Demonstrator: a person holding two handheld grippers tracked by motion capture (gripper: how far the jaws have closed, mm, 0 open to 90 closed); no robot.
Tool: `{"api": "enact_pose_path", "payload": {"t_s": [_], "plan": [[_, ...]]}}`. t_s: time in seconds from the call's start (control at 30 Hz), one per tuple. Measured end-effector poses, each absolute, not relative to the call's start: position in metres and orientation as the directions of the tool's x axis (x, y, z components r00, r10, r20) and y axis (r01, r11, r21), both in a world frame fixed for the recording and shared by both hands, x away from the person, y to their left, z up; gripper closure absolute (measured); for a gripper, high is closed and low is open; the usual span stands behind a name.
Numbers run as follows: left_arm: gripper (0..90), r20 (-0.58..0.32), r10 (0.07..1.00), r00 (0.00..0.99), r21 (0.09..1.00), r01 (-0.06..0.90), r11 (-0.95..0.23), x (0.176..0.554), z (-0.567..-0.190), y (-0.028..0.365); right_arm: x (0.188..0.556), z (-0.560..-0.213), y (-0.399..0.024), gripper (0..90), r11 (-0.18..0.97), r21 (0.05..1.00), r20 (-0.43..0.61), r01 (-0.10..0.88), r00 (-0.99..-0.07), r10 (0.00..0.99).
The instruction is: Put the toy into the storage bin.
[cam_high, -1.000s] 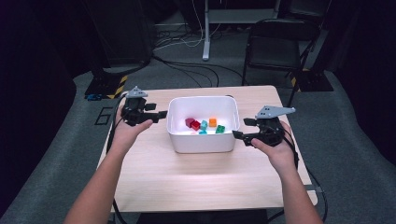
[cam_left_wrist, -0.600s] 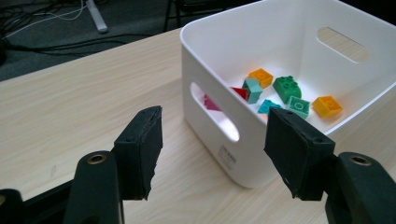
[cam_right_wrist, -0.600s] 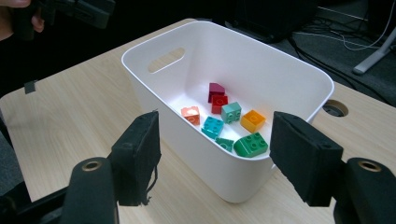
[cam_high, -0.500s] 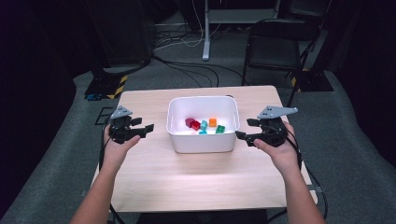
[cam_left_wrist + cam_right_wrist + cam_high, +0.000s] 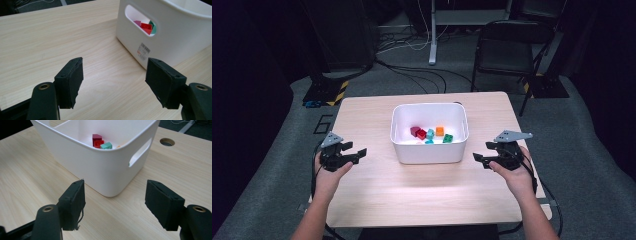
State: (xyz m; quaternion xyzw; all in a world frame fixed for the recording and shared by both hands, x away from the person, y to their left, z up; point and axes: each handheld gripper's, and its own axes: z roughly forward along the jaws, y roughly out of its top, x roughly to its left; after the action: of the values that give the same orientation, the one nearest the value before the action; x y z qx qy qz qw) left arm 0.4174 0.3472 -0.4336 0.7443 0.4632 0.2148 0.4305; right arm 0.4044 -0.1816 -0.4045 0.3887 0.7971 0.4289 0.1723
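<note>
The left gripper [image 5: 357,154] sits low over the wooden table [image 5: 377,200], held in the person's left hand [image 5: 328,176]. Its jaws have just been opening and now stand wide, with nothing but bare tabletop between the pads [image 5: 72,82]. Ahead of those pads and off toward the right one stands the white bin [image 5: 429,150], well apart from them; through its handle slot the left gripper view catches a red block [image 5: 146,27] and a bit of teal beside it.

Inside the bin lie small blocks: a dark red one [image 5: 414,131], the red one touching it, a teal one [image 5: 430,134], an orange one [image 5: 440,131] and a green one [image 5: 447,138].

The right gripper [image 5: 478,158], in the right hand [image 5: 518,175], also hangs with its jaws apart and empty. The bin's near corner stands just ahead of its fingers [image 5: 163,203], close but not touching them.
</note>
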Motion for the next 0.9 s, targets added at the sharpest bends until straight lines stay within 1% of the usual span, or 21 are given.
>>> {"api": "enact_pose_path", "payload": {"t_s": [0.3,0.37,0.43,0.57,0.73,0.9], "plan": [[30.8,-0.077,0.898,0.434,0.822,0.537,-0.189,0.414,-0.468,0.355,0.405,-0.439,-0.19,30.5,0.32,0.805,0.059,0.5,-0.604,0.795],[30.8,-0.062,0.903,0.425,0.824,0.532,-0.194,0.414,-0.474,0.357,0.407,-0.447,-0.194,30.5,0.298,0.798,0.084,0.524,-0.587,0.805],[30.8,-0.075,0.905,0.419,0.823,0.539,-0.182,0.415,-0.479,0.359,0.408,-0.452,-0.197,30.5,0.276,0.795,0.107,0.54,-0.573,0.813],[30.8,-0.069,0.914,0.4,0.816,0.549,-0.179,0.417,-0.488,0.363,0.41,-0.464,-0.203,30.5,0.26,0.785,0.104,0.562,-0.533,0.84],[30.8,-0.071,0.931,0.358,0.784,0.597,-0.17,0.422,-0.502,0.373,0.414,-0.481,-0.21,30.1,0.25,0.764,0.092,0.595,-0.483,0.871],[30.7,-0.088,0.949,0.302,0.76,0.636,-0.132,0.426,-0.513,0.381,0.418,-0.494,-0.216,28.3,0.247,0.737,0.089,0.629,-0.453,0.887]]}}
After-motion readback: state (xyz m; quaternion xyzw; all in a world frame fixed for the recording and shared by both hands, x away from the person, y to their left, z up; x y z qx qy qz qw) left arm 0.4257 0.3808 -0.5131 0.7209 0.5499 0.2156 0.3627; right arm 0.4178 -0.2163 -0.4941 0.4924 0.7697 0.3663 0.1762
